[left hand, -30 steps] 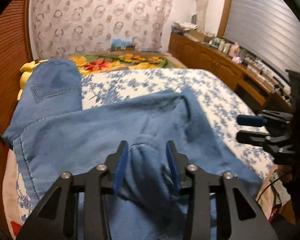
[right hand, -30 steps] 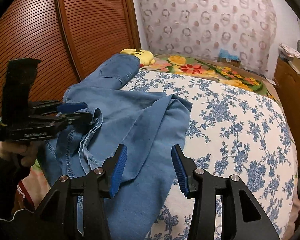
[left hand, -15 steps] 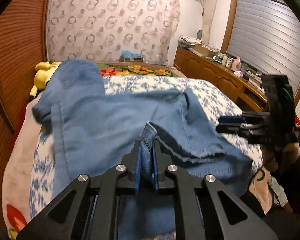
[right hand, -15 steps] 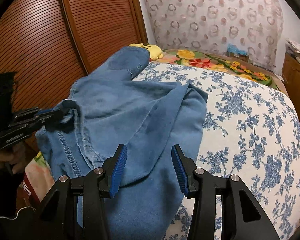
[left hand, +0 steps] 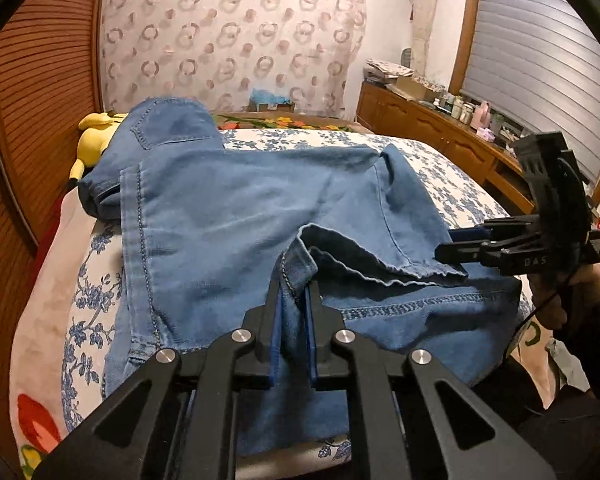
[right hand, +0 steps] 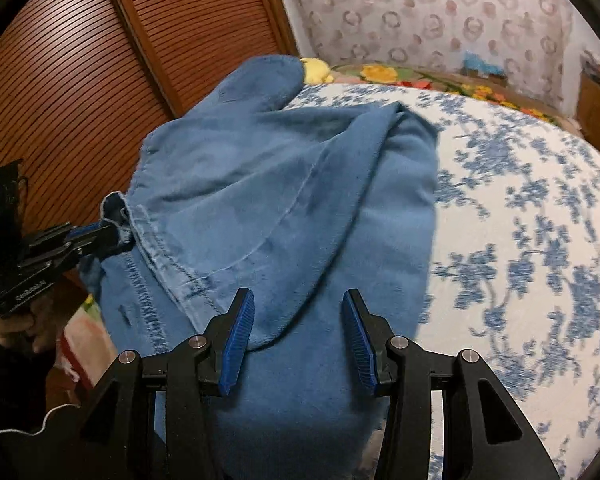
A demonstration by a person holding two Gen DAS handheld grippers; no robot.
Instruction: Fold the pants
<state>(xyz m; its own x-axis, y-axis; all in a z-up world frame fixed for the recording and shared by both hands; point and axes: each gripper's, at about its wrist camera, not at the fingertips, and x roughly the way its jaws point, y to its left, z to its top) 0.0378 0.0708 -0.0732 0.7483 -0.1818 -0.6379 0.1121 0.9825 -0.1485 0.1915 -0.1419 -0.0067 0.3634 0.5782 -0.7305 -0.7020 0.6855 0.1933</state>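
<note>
Blue denim pants (left hand: 228, 216) lie spread on the bed, the seat with a back pocket toward the far left. My left gripper (left hand: 294, 286) is shut on the hem edge of a pant leg; it also shows in the right wrist view (right hand: 112, 236), pinching the cloth. My right gripper (right hand: 298, 312) is open, its blue pads (right hand: 238, 336) just above the denim (right hand: 284, 208) at the near edge. In the left wrist view the right gripper (left hand: 456, 246) hovers at the right by the hem.
The bed has a white and blue floral cover (right hand: 520, 220). A yellow plush toy (left hand: 94, 140) lies at the far left. A slatted wooden wardrobe (right hand: 80, 60) stands on the left. A wooden dresser (left hand: 428, 128) with bottles lines the right wall.
My left gripper closed on the pant leg hem and pulled it toward the near edge. My right gripper stayed open and moved in over the denim.
</note>
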